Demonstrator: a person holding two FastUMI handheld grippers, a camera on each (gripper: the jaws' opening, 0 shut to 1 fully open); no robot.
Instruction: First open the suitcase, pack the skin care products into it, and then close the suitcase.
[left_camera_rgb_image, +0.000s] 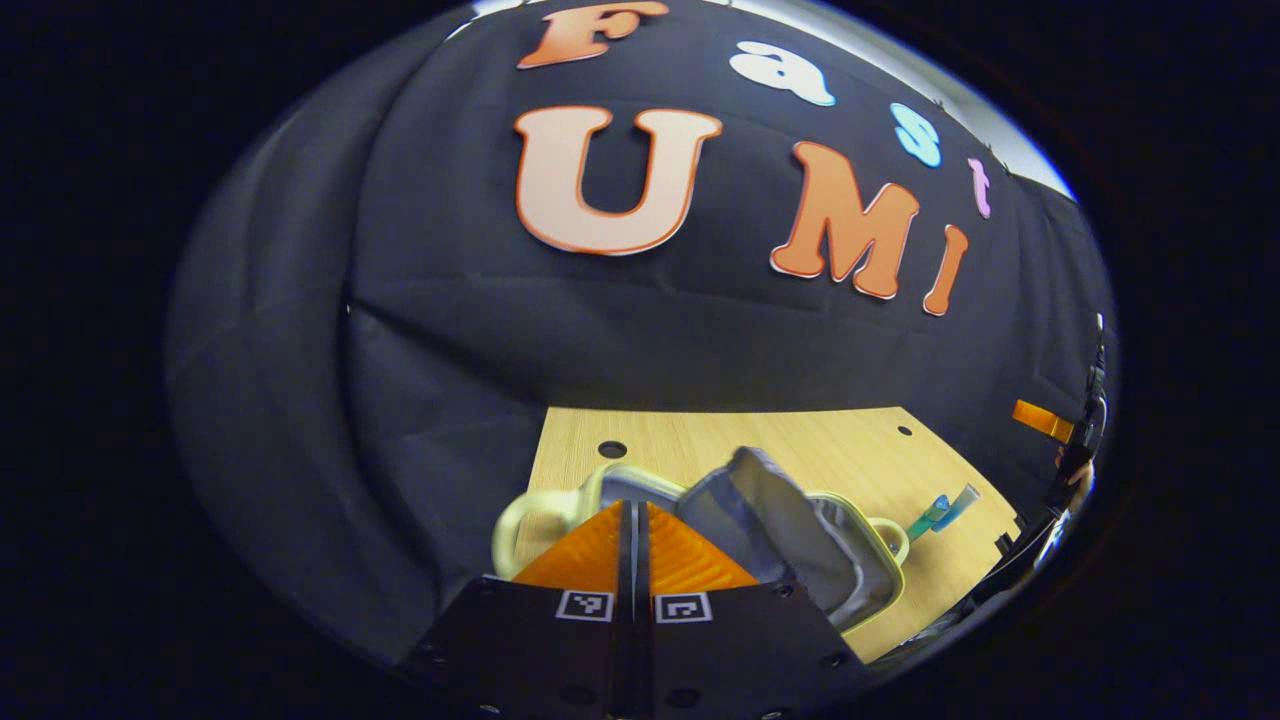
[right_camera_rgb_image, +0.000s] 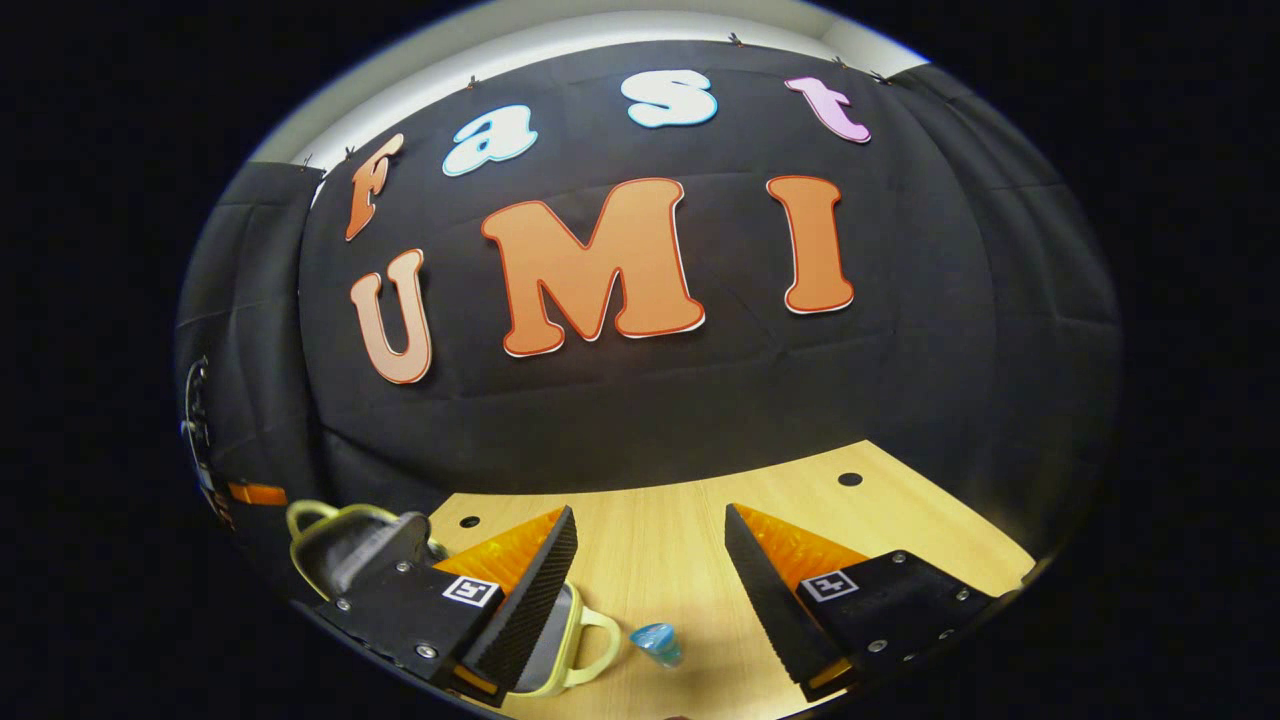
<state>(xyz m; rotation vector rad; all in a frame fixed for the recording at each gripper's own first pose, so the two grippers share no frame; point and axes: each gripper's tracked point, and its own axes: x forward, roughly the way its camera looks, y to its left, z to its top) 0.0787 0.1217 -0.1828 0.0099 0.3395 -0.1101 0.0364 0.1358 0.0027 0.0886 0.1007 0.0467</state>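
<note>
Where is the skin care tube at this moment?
In the left gripper view the tube lies on the wooden table, just right of the open suitcase. In the right gripper view it lies between the open fingers.

**Small suitcase open on the worktop, one tube beside it**

The suitcase (left_camera_rgb_image: 800, 540) is a small soft case with pale yellow-green trim and a grey lining. In the left gripper view it lies open on the wooden worktop (left_camera_rgb_image: 800, 440), its lid raised and tilted, the grey inside showing. A looped yellow-green handle sticks out at each end. It sits toward the worktop's near edge.

The skin care tube (left_camera_rgb_image: 942, 512) is translucent blue-green with a paler end. It lies flat on the worktop just beside the suitcase handle, apart from it, toward the worktop's right edge
</note>
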